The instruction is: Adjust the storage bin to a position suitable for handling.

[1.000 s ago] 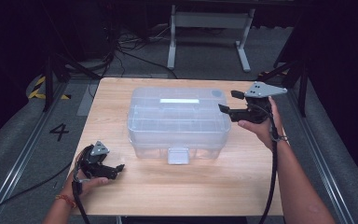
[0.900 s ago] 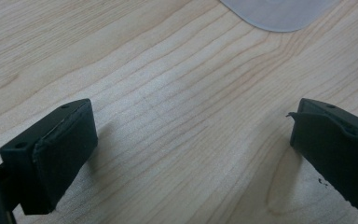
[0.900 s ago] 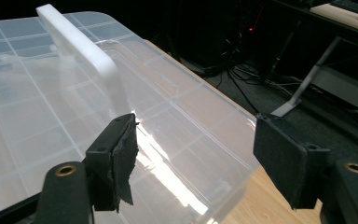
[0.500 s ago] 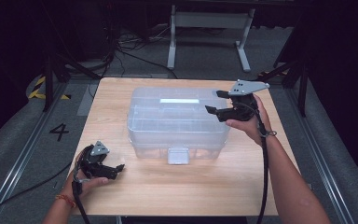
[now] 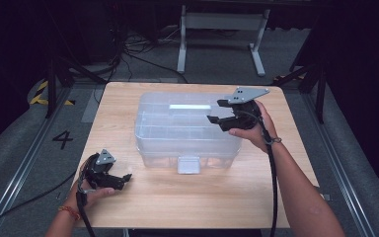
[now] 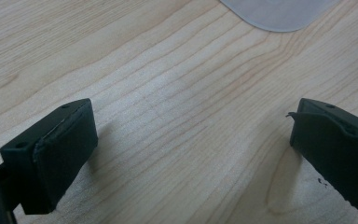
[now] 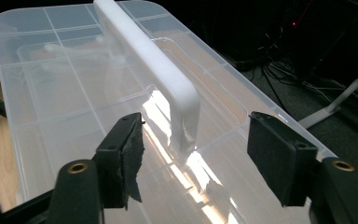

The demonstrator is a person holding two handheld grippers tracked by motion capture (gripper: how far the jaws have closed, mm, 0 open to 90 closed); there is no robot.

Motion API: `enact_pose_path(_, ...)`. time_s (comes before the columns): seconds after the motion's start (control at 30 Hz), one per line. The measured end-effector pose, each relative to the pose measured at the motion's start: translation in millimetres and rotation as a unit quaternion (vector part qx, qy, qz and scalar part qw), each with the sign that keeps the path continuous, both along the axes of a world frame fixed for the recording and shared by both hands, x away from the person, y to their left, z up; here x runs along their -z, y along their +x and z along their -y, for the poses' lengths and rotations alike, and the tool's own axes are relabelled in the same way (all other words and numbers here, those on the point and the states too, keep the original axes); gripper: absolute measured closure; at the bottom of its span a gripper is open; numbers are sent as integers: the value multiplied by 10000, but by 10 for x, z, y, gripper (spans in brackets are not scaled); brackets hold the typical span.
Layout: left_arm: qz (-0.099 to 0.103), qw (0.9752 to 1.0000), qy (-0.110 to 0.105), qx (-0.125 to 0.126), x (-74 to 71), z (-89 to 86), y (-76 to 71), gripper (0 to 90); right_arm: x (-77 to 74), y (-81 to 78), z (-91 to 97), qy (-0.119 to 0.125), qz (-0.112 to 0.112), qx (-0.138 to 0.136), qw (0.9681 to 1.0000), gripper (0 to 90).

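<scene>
Clear plastic organiser box [image 5: 187,131] at mid-table, lid on, white latch tab [image 5: 188,165] hanging over its near edge. Right gripper [image 5: 223,114] over the box's right end, jaws parted and just now narrowing, nothing pinched between them. In the right gripper view, white lid handle [image 7: 156,65] straight ahead of the gap, its near end just beyond the pads and untouched; lid dividers faint under glare, contents impossible to make out, box's far corner cut off by the frame. Left gripper [image 5: 120,180] low on the wooden table [image 5: 197,197], well apart from the box, jaws wide and empty. In the left gripper view, bare woodgrain between the pads [image 6: 56,154], a rounded pale translucent edge cropped at the top.
</scene>
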State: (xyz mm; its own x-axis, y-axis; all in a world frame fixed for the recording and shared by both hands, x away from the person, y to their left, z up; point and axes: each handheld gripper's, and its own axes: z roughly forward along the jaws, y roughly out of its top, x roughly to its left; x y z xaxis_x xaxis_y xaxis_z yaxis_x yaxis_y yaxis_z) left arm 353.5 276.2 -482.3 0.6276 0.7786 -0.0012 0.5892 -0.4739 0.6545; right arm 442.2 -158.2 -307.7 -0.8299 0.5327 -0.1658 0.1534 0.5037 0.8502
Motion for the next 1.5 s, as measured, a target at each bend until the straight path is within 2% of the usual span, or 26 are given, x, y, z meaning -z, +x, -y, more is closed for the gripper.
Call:
enact_pose_path(0.47,22,10000,1,-2,0,0,0,14,-17,23,-196,-421,133,-236,9987,577)
enact_pose_path(0.53,22,10000,0,-4,0,0,-1,14,-11,26,-217,-440,114,-297,9985,613)
enact_pose_path(0.6,47,10000,28,29,-2,-4,1,17,-13,31,-223,-476,195,-255,9984,670)
enact_pose_path(0.67,-4,10000,-11,-4,-4,1,-15,25,-22,51,-206,-445,144,-249,9986,714)
enact_pose_path(0.7,39,10000,8,16,-5,-2,-14,29,-26,63,-200,-450,143,-246,9986,728)
enact_pose_path(0.77,21,10000,-15,-4,-5,2,-23,38,-38,81,-206,-460,100,-239,9986,731)
enact_pose_path(0.87,35,10000,11,20,-18,4,-26,54,-54,76,-258,-603,169,-225,9978,730)
enact_pose_path(0.97,35,10000,-69,-3,-34,10,-43,157,-66,57,-293,-760,272,-145,9966,732)
enact_pose_path(1.03,33,10000,-37,27,-49,12,-41,180,-68,53,-300,-774,273,-110,9966,732)
enact_pose_path(1.1,131,9999,24,22,-75,3,-36,277,-72,51,-305,-794,279,-94,9964,733)
enact_pose_path(1.17,145,9999,-79,-18,-102,1,-40,279,-73,54,-306,-797,289,-88,9964,734)
enact_pose_path(1.23,317,9994,-109,35,-171,2,-45,297,-73,59,-307,-790,292,-72,9964,734)
enact_pose_path(1.27,405,9990,-214,-8,-207,14,-51,304,-75,62,-307,-789,276,-67,9965,735)
enact_pose_path(1.3,485,9986,-188,29,-236,11,-48,311,-78,68,-306,-782,256,-71,9966,735)
enact_pose_path(1.4,599,9979,-240,25,-305,27,-50,341,-86,79,-308,-787,238,-70,9966,735)
enact_pose_path(1.43,723,9967,-359,4,-383,45,-42,348,-95,88,-313,-802,212,-74,9965,735)
enact_pose_path(1.5,847,9954,-443,30,-456,86,-38,367,-103,100,-312,-806,201,-74,9965,734)
